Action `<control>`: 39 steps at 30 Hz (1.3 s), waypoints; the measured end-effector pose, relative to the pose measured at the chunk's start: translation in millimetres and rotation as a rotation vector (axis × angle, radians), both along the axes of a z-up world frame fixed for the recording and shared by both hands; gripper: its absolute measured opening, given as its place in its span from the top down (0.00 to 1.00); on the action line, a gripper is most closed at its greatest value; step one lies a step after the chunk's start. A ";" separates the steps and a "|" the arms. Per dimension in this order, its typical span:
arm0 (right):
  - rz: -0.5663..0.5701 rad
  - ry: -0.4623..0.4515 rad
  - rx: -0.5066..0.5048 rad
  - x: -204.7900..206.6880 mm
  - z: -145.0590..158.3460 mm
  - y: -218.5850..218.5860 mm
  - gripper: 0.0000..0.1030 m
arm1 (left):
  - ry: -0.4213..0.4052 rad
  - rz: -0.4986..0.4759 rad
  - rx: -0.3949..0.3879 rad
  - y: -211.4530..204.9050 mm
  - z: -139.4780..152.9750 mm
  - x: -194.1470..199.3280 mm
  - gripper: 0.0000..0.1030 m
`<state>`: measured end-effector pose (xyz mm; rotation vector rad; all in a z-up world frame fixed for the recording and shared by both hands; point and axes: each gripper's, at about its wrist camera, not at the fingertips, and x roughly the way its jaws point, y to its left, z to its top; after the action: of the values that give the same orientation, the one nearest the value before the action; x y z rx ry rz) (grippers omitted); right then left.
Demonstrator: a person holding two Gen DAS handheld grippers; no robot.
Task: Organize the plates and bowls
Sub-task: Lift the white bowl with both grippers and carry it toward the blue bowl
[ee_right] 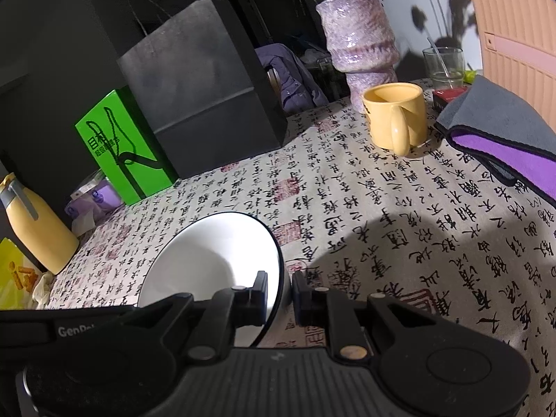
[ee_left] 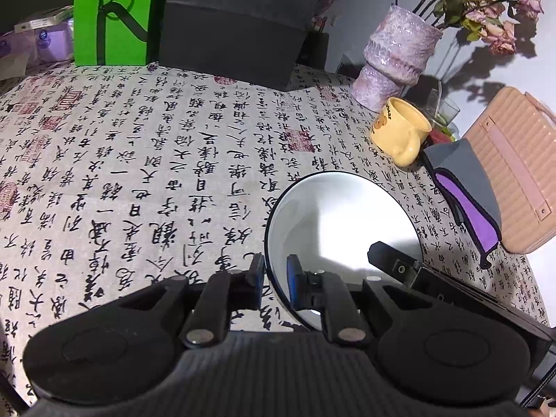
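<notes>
A white bowl (ee_left: pixel 340 229) with a dark rim is being gripped by both tools at once, above a tablecloth (ee_left: pixel 139 160) printed with black calligraphy. In the left wrist view, the bowl is being held at about five o'clock of the picture, its rim at nine o'clock being pinched narrowly by the left gripper (ee_left: pixel 275 283), one blue pad outside the wall and one inside. In the right wrist view, the same bowl (ee_right: pixel 215 260) is being seen at about seven o'clock, tilted, and its rim at three o'clock is being clamped by the right gripper (ee_right: pixel 279 293), whose jaws are likewise being kept narrow around the wall. A yellow mug (ee_right: pixel 396 118) is being shown upright at about one o'clock from the bowl, well apart, with a purple glazed vase (ee_right: pixel 361 45) just behind it. A grey and purple cloth (ee_right: pixel 504 139) is being seen at two o'clock, and a green box (ee_right: pixel 121 146) beside a black paper bag (ee_right: pixel 201 90) at eleven o'clock.
</notes>
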<state>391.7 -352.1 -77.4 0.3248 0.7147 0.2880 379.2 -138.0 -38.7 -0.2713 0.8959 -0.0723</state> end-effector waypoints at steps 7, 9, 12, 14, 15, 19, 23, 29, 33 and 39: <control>0.012 -0.015 -0.009 -9.5 7.6 13.4 0.86 | -0.020 0.012 -0.012 13.8 6.6 -11.4 0.86; 0.015 -0.020 -0.011 -12.2 9.5 16.6 0.86 | -0.026 0.015 -0.016 17.5 8.6 -14.6 0.86; 0.018 -0.025 -0.013 -15.8 12.4 21.4 0.87 | -0.036 0.018 -0.020 23.1 11.6 -19.6 0.86; 0.022 -0.028 -0.015 -18.3 14.2 24.8 0.87 | -0.039 0.022 -0.019 26.1 13.5 -23.1 0.86; 0.024 -0.030 -0.017 -19.8 15.2 26.6 0.87 | -0.042 0.024 -0.019 27.5 14.5 -24.9 0.86; 0.033 -0.039 -0.024 -25.8 19.8 33.5 0.87 | -0.055 0.033 -0.025 34.5 18.9 -32.6 0.86; 0.042 -0.050 -0.032 -31.7 24.9 40.7 0.87 | -0.070 0.041 -0.029 41.8 23.4 -39.7 0.86; 0.054 -0.065 -0.038 -41.7 31.6 51.6 0.87 | -0.097 0.052 -0.034 52.3 30.8 -53.4 0.86; 0.062 -0.076 -0.042 -49.4 37.1 59.3 0.87 | -0.110 0.063 -0.049 61.0 34.7 -62.5 0.86; 0.076 -0.093 -0.054 -60.8 44.3 72.3 0.87 | -0.130 0.080 -0.068 75.2 39.4 -76.9 0.86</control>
<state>330.9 -279.8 -33.0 0.2317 0.6430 0.3531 302.4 -62.8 0.7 -0.3619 0.7539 -0.0455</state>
